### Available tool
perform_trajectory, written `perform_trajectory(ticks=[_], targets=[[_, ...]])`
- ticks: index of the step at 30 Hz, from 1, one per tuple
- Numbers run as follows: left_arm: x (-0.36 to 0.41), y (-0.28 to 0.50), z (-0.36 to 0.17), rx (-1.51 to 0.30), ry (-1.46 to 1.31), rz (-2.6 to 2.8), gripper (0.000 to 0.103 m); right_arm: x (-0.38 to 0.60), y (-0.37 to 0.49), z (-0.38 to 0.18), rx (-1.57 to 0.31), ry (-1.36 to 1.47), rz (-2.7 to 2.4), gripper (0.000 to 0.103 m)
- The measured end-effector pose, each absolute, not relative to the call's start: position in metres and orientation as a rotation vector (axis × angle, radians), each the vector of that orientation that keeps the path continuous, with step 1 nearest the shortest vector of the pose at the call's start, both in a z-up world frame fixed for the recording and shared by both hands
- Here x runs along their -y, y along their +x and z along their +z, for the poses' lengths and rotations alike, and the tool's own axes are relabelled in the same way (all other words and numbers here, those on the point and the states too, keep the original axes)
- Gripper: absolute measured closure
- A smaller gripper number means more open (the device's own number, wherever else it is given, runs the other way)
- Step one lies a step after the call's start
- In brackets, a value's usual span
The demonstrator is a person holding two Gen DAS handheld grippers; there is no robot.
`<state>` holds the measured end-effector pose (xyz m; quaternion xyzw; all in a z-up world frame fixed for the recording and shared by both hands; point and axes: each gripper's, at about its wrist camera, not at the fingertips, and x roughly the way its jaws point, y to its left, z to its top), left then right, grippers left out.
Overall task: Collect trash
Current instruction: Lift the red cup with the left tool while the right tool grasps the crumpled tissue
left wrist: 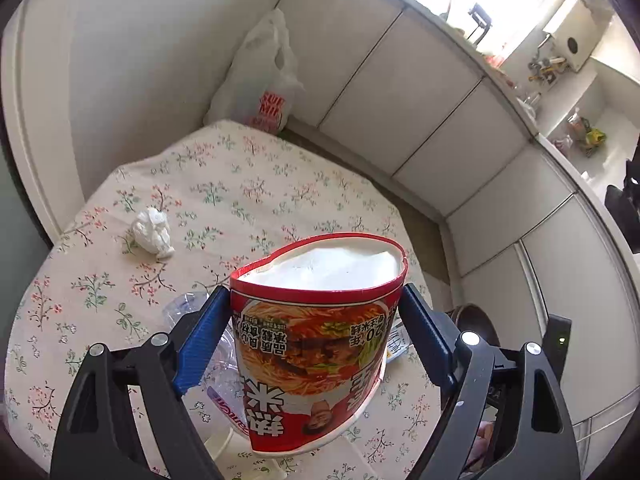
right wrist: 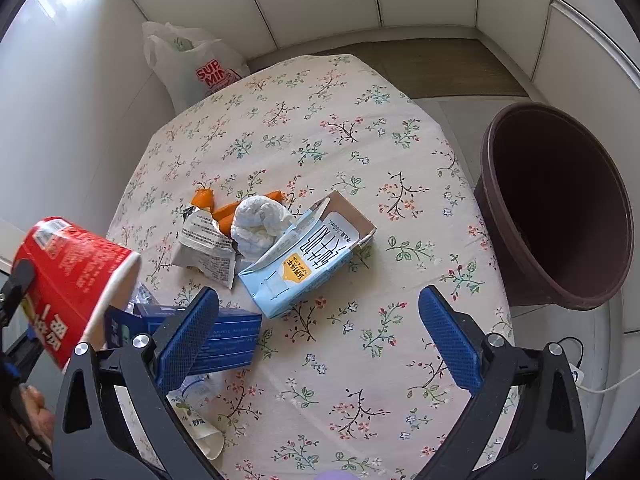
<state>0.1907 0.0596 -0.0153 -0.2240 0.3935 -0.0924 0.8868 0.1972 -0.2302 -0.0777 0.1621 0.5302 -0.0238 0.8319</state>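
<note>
The red noodle cup [left wrist: 316,344] is pinched, squashed, in the left claw [left wrist: 312,320] above the tabletop [right wrist: 360,152]. The right claw [right wrist: 320,340] is spread wide. Nothing is seen inside the brown bin [right wrist: 560,208].

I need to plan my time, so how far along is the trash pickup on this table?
Early on: the brown bin looks empty. In hand: the left gripper squeezes the red noodle cup, lifted off the table. Left: the milk carton, tissue wad, wrappers and blue box. The right gripper is open.
</note>
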Motion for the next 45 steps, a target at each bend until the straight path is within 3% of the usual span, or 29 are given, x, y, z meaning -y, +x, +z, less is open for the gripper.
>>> perform_trajectory(ticks=[10, 15, 18, 21, 26, 30, 37, 39, 44, 45], targets=[[-0.106, 0.154, 0.032, -0.611, -0.491, -0.096, 0.02, 0.209, 0.202, -0.088, -1.152, 0.336, 0.066, 0.007], [-0.126, 0.148, 0.047, -0.573, -0.546, -0.092, 0.02, 0.215, 0.207, -0.08, -1.057, 0.415, 0.033, 0.007], [-0.131, 0.148, 0.052, -0.569, -0.558, -0.101, 0.02, 0.22, 0.218, -0.088, -1.076, 0.455, 0.034, 0.007], [-0.134, 0.149, 0.052, -0.573, -0.569, -0.107, 0.02, 0.219, 0.233, -0.104, -1.108, 0.467, 0.048, 0.017], [-0.136, 0.153, 0.047, -0.59, -0.597, -0.117, 0.02, 0.223, 0.251, -0.127, -1.125, 0.526, 0.025, 0.02], [-0.136, 0.157, 0.042, -0.609, -0.608, -0.126, 0.02, 0.205, 0.265, -0.122, -1.05, 0.398, 0.066, 0.024], [-0.134, 0.163, 0.03, -0.653, -0.601, -0.131, 0.02, 0.172, 0.279, -0.141, -1.095, 0.215, 0.11, 0.023], [-0.135, 0.164, 0.026, -0.665, -0.605, -0.129, 0.02, 0.17, 0.28, -0.145, -1.091, 0.2, 0.103, 0.03], [-0.137, 0.166, 0.021, -0.688, -0.616, -0.124, 0.02, 0.177, 0.281, -0.144, -1.069, 0.219, 0.103, 0.071], [-0.137, 0.166, 0.02, -0.692, -0.618, -0.122, 0.02, 0.179, 0.281, -0.146, -1.081, 0.234, 0.109, 0.072]])
